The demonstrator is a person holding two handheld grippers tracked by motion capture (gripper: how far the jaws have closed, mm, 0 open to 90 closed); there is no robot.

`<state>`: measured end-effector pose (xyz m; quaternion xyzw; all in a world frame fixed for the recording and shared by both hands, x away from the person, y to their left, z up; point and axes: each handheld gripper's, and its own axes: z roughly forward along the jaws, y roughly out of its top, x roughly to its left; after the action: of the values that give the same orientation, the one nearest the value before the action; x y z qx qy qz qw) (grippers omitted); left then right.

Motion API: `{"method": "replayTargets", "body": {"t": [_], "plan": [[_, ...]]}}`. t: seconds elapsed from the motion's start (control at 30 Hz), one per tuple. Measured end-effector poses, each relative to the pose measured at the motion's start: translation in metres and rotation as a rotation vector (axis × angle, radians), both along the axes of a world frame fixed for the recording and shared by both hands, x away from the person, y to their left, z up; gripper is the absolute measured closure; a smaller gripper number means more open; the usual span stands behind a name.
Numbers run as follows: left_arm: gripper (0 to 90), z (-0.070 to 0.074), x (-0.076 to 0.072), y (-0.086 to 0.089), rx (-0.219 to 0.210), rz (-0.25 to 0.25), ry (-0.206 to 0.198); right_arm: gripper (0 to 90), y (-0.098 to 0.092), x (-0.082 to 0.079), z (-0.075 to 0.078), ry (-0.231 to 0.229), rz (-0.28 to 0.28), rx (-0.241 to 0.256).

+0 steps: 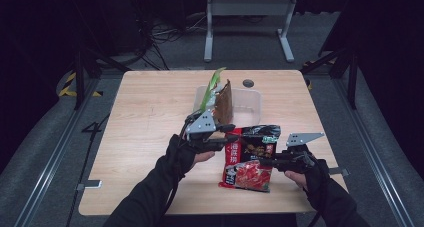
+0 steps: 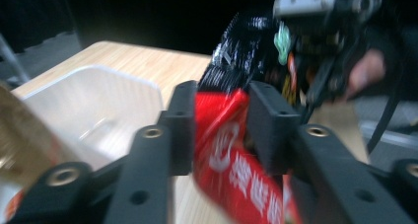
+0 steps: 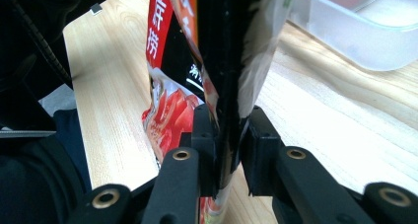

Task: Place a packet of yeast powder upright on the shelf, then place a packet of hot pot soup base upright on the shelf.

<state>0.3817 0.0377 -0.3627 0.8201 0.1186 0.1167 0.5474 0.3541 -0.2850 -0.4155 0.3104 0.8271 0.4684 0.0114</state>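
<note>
A red and black snack bag [image 1: 250,157] hangs just above the table's front middle, held from both sides. My left gripper [image 1: 231,132] is shut on the bag's [image 2: 231,150] upper left edge, which sits pinched between its jaws. My right gripper [image 1: 264,161] is shut on the bag's [image 3: 217,61] right edge, which stands upright between its jaws. A clear plastic tub [image 1: 248,103] stands behind the bag, with a brown packet [image 1: 224,105] and a green packet [image 1: 212,87] upright inside it.
The tub's wall [image 2: 106,93] is close to the left of my left gripper [image 2: 219,130], and its rim [image 3: 355,34] lies beyond my right gripper [image 3: 227,150]. A round grommet [image 1: 248,83] sits at the table's far edge. A metal frame [image 1: 248,22] stands on the floor behind.
</note>
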Motion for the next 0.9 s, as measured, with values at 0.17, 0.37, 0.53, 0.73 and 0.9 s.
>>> {"method": "replayTargets", "body": {"t": [0.17,0.37,0.53,0.73,0.9], "plan": [[35.0,-0.01,-0.015,0.028,0.077,0.1,-0.038,79.0,-0.001,-0.006,0.002,-0.034,-0.027,-0.007],[13.9,-0.036,-0.024,0.063,0.203,0.182,0.015,79.7,-0.006,-0.011,0.004,-0.069,-0.076,-0.013],[9.7,-0.057,-0.027,0.095,0.209,0.245,0.102,80.1,-0.01,-0.014,0.005,-0.095,-0.096,-0.015],[7.8,-0.078,-0.029,0.126,0.221,0.318,0.19,80.6,-0.01,-0.018,0.009,-0.144,-0.122,-0.022],[8.2,-0.089,-0.031,0.149,0.192,0.365,0.258,80.9,-0.01,-0.019,0.01,-0.165,-0.135,-0.025]]}}
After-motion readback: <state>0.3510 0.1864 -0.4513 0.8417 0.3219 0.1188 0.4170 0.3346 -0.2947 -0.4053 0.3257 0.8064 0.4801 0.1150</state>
